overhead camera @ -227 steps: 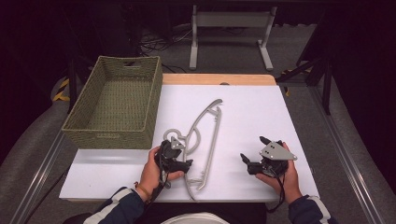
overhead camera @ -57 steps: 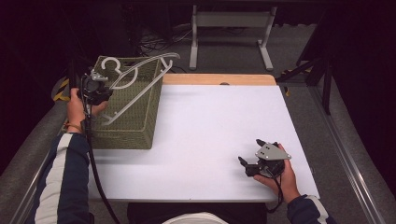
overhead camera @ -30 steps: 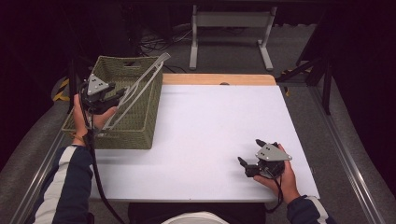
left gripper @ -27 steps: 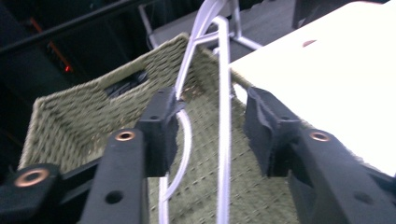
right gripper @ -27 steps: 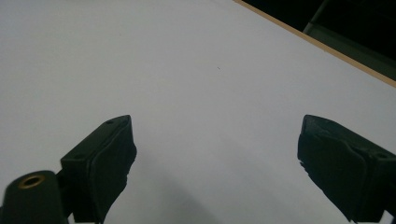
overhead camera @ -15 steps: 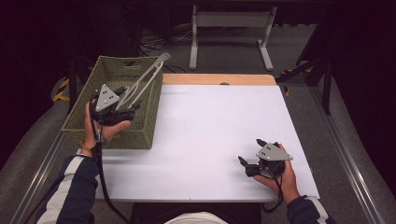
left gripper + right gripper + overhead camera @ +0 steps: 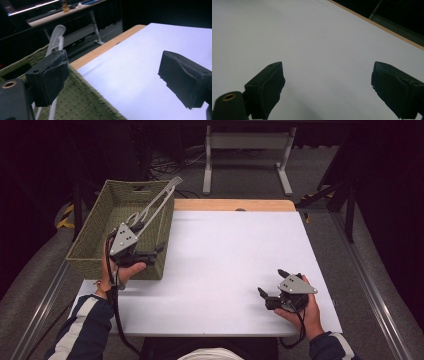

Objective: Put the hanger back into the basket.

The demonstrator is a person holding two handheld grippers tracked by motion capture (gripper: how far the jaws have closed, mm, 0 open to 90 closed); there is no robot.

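White surface (image 7: pixel 225 265) lay bare under dim light. By the look of it, the job was nearly done: the hanger (image 7: pixel 155 205) leaned in the basket (image 7: pixel 90 257), just beyond the left gripper (image 7: pixel 150 254), jaws apart and empty. Right gripper (image 7: pixel 270 292) rested well away, jaws apart too.

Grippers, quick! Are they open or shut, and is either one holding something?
Left gripper: open, holding nothing; the hanger lies in the basket.
Right gripper: open, holding nothing, over the table.
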